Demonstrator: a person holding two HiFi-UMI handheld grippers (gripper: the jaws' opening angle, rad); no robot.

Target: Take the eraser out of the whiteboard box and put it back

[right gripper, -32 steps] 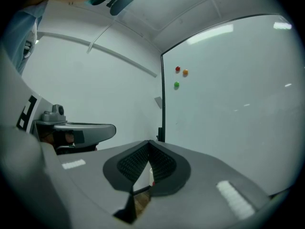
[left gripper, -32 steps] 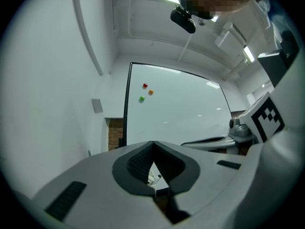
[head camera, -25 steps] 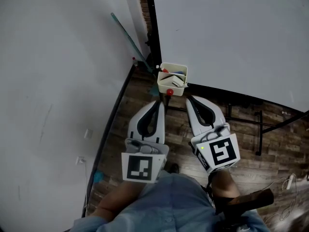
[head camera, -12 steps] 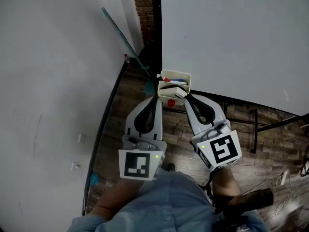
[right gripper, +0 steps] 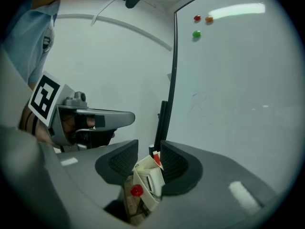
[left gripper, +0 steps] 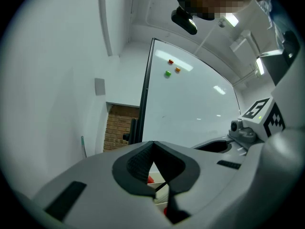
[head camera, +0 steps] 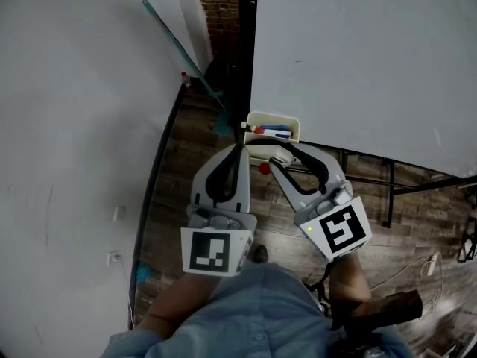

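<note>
**Ana:** White wall [head camera: 74, 125] fills the nine o'clock side of the head view. The whiteboard [head camera: 358, 58] takes one through three, with dark wood floor [head camera: 417, 200] under it.

**Ben:** Where's the whiteboard box [head camera: 273, 115]?

**Ana:** At twelve o'clock from both tools, at the board's lower corner. There's red and blue showing inside it, and a red round dot [head camera: 264, 168] at its six o'clock.

**Ben:** How about the left hand-held gripper [head camera: 240, 148]?

**Ana:** Clenched. Its own view shows the jaws pressed tip to tip with nothing between them. The tips sit at the box's eight o'clock, just beside it.

**Ben:** And the right hand-held gripper [head camera: 279, 155]?

**Ana:** Released. Its jaws have just been opening and now stand wide apart at the box's six o'clock. In its own view the box shows in the gap, but neither pad presses on it.

**Ben:** And the eraser [right gripper: 151, 181]?

**Ana:** It's lying in the box, a pale block with a dark stripe, right between the spread jaws. Nothing is gripping it.

**Ben:** Anything else around?

**Ana:** Three magnets [right gripper: 196, 34], red, orange and green, sit high on the board at twelve o'clock. A teal stick [head camera: 175, 39] leans on the wall at eleven, beside a brick strip [head camera: 216, 6]. The person's blue sleeve [head camera: 246, 312] is at six.
</note>
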